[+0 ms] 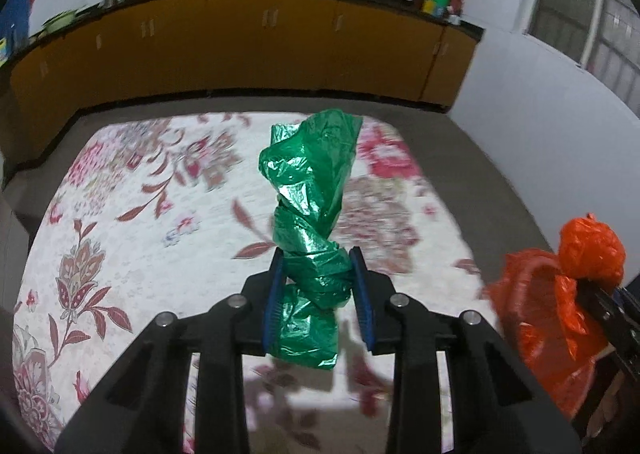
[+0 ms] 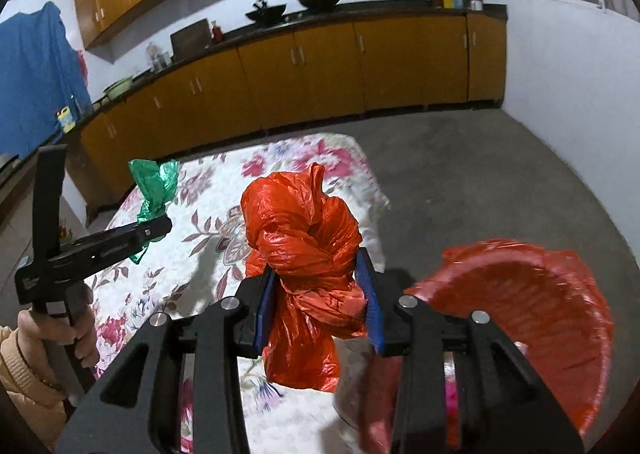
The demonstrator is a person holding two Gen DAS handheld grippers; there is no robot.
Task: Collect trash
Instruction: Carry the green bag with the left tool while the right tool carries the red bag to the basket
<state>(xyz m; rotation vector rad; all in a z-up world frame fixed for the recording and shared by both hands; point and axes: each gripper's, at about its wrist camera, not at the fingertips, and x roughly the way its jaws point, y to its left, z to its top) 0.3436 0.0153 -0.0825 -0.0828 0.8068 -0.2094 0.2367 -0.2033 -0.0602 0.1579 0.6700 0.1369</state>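
Note:
My left gripper (image 1: pixel 318 266) is shut on a crumpled green plastic bag (image 1: pixel 310 189) and holds it up above the floral cloth (image 1: pixel 120 221). It also shows at the left of the right wrist view (image 2: pixel 154 230) with the green bag (image 2: pixel 154 183). My right gripper (image 2: pixel 320 274) is shut on a crumpled orange plastic bag (image 2: pixel 300 230), held over the cloth's right edge. That orange bag also shows in the left wrist view (image 1: pixel 590 246). A bin lined with an orange bag (image 2: pixel 532 310) stands just right of the right gripper; it shows in the left wrist view too (image 1: pixel 536 318).
The floral cloth (image 2: pixel 208 213) covers a low surface on the grey floor (image 2: pixel 460 181). Yellow cabinets (image 2: pixel 320 65) with a dark counter run along the far wall, with pots and bags on top. A white wall (image 2: pixel 580 101) is at the right.

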